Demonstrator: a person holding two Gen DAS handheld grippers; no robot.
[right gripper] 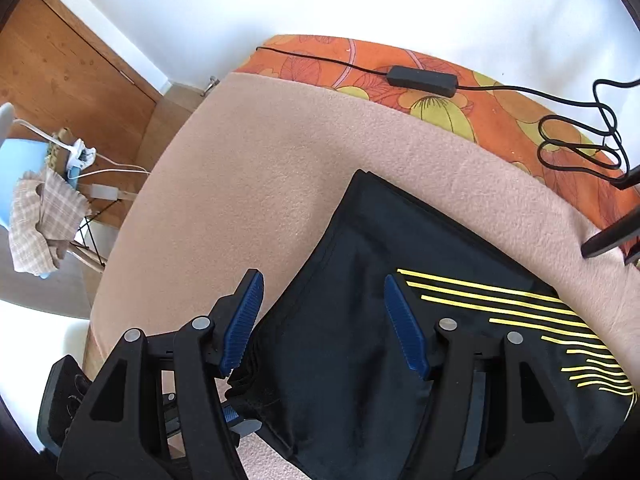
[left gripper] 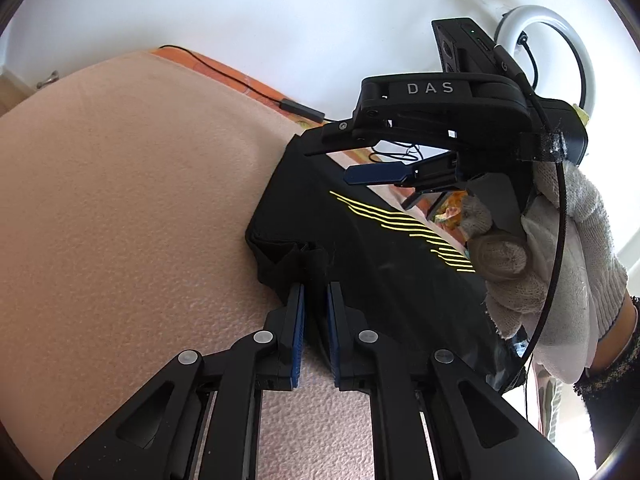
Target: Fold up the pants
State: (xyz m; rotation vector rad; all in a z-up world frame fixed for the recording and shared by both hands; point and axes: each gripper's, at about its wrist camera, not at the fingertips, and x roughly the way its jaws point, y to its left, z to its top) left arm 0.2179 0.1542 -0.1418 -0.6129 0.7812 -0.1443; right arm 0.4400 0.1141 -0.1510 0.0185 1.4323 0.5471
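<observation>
Black pants point(left gripper: 360, 240) with yellow stripes lie folded on a pink blanket point(left gripper: 120, 200). My left gripper point(left gripper: 316, 292) is nearly closed, pinching a bunched corner of the pants between its blue pads. My right gripper point(left gripper: 400, 160) hovers open above the far part of the pants, held by a white-gloved hand point(left gripper: 560, 264). In the right wrist view the right gripper point(right gripper: 324, 320) is open wide over the pants point(right gripper: 360, 280), holding nothing; the left gripper's blue pad tip point(right gripper: 232, 416) shows at the pants' near edge.
An orange floral sheet point(right gripper: 440, 92) lies beyond the blanket point(right gripper: 260, 160), with a black cable and adapter point(right gripper: 420, 76) on it. A ring light point(left gripper: 548, 52) stands against the white wall. A chair with checked cloth point(right gripper: 40, 208) stands left on the wooden floor.
</observation>
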